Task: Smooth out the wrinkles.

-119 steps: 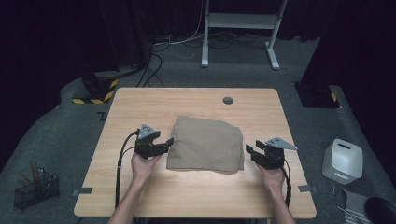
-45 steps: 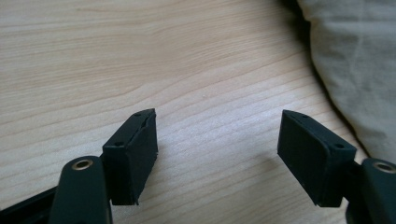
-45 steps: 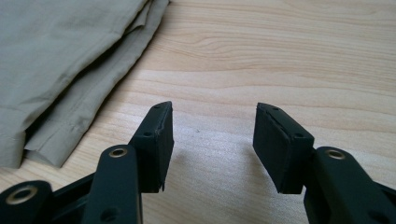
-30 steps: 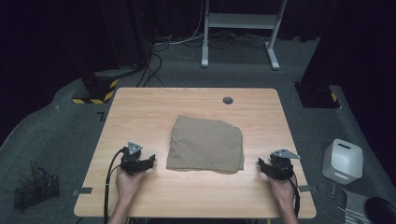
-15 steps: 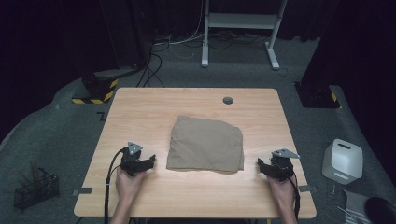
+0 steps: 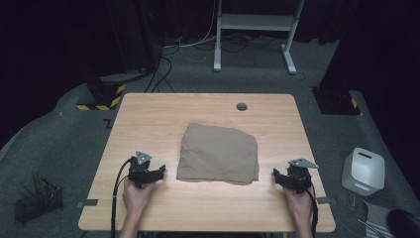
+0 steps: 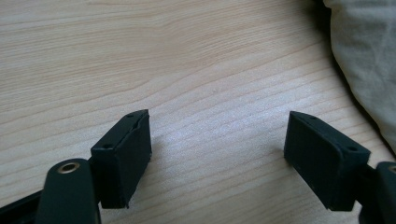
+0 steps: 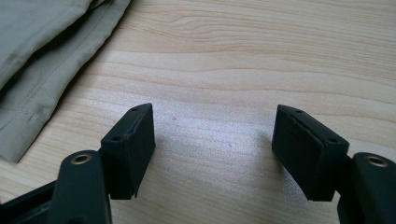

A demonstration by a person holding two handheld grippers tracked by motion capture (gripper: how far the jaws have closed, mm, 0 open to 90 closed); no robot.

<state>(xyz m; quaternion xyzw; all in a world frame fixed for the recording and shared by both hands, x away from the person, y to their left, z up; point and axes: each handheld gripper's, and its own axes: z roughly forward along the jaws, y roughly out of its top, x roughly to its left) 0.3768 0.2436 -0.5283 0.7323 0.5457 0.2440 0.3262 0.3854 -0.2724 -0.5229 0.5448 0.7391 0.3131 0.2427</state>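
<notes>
A folded beige cloth (image 6: 218,153) lies flat in the middle of the wooden table (image 6: 198,106). My left gripper (image 6: 158,173) rests on the table just left of the cloth's near left corner, apart from it. Its jaws have just been opening and stand open over bare wood (image 7: 219,128), with the cloth (image 7: 369,56) at the upper right. My right gripper (image 6: 276,176) sits a little right of the cloth's near right corner. Its jaws have also just been opening and are open with nothing between them (image 8: 213,116). The cloth's folded edge (image 8: 42,56) lies at the upper left.
A small grey round cap (image 6: 241,106) sits in the table's far side. On the floor stand a white box (image 6: 364,171) at the right, a wire basket (image 6: 37,201) at the left and a white desk frame (image 6: 257,25) behind.
Since four seconds ago both grippers have drawn back from the cloth's side edges toward the near side of the table. Over the last second the hands and cloth have kept still.
</notes>
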